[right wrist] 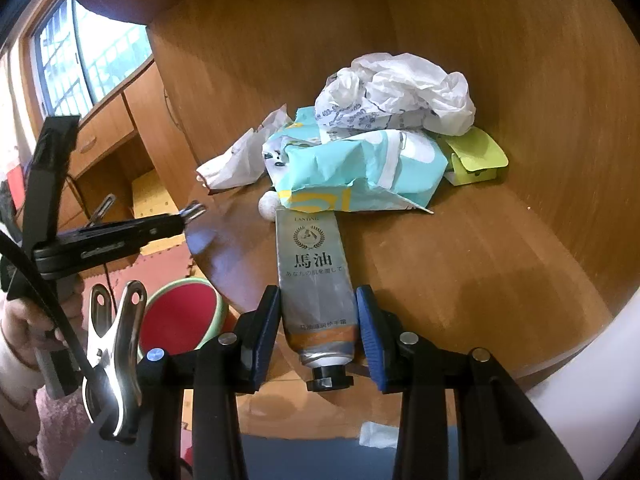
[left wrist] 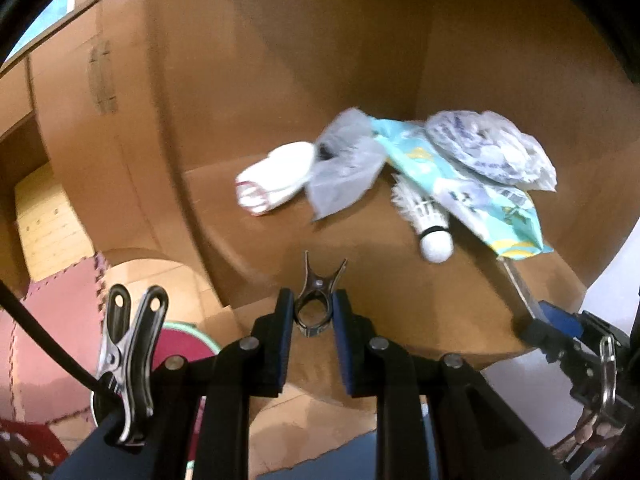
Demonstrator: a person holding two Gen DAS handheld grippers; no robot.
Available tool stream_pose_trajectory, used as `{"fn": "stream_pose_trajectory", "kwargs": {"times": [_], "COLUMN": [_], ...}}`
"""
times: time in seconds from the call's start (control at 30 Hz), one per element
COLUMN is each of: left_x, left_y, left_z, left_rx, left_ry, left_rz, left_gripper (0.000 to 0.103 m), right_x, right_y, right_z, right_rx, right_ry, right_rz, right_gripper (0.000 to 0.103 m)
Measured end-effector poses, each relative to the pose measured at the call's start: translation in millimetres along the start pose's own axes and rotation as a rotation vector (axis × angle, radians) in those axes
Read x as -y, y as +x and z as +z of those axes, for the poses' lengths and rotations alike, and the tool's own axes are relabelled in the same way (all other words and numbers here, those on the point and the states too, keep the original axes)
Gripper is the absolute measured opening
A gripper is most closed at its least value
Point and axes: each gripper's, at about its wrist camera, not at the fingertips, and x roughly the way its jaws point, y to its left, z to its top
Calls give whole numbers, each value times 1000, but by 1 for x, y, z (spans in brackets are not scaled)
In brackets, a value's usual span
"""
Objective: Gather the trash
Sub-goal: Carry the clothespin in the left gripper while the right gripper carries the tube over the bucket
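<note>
I have the left gripper pinching a metal clip, the right gripper clamping the cream tube; remaining trash pile (bags, shuttlecock) uncollected.

A small metal clip stands upright at lower centre of the left view. At centre right lie a white sock, crumpled bags, a teal wrapper and a shuttlecock. In the right view a silver tube lies lengthwise at lower centre, cap toward the camera.

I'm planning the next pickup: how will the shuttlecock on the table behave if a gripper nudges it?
The shuttlecock lies on its side, so its round cork would probably make it roll in an arc. It looks very light. Its feathers look frayed, so squeezing may crush them.
</note>
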Motion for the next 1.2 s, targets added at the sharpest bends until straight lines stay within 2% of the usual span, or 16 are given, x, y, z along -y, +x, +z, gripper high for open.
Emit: {"fn": "stream_pose_trajectory", "kwargs": {"times": [0.2,0.3,0.5,0.63,0.8,1.2], "left_x": [-32,-57,-99,-128,-151,-169], "left_y": [-16,-17,-31,-32,-16,28], "left_z": [-22,-33,-59,-72,-76,-87], "left_rx": [-13,-33,-42,-43,-60,-135], "left_ry": [-3,-68,-139,-200,-264,-309], "left_rz": [98,122,170,188,164,115], "left_gripper": [20,20,20,20,20,20], "right_x": [-8,-11,-17,-28,-46,-103], "right_y": [3,5,6,6,7,29], "right_z": [0,0,0,2,-2,-6], "right_rx": [-11,-11,-5,9,8,-13], "right_ry": [-14,-10,49,34,15,-58], "right_rz": [25,40,128,161,206,300], "right_gripper": [39,39,39,39,39,39]}}
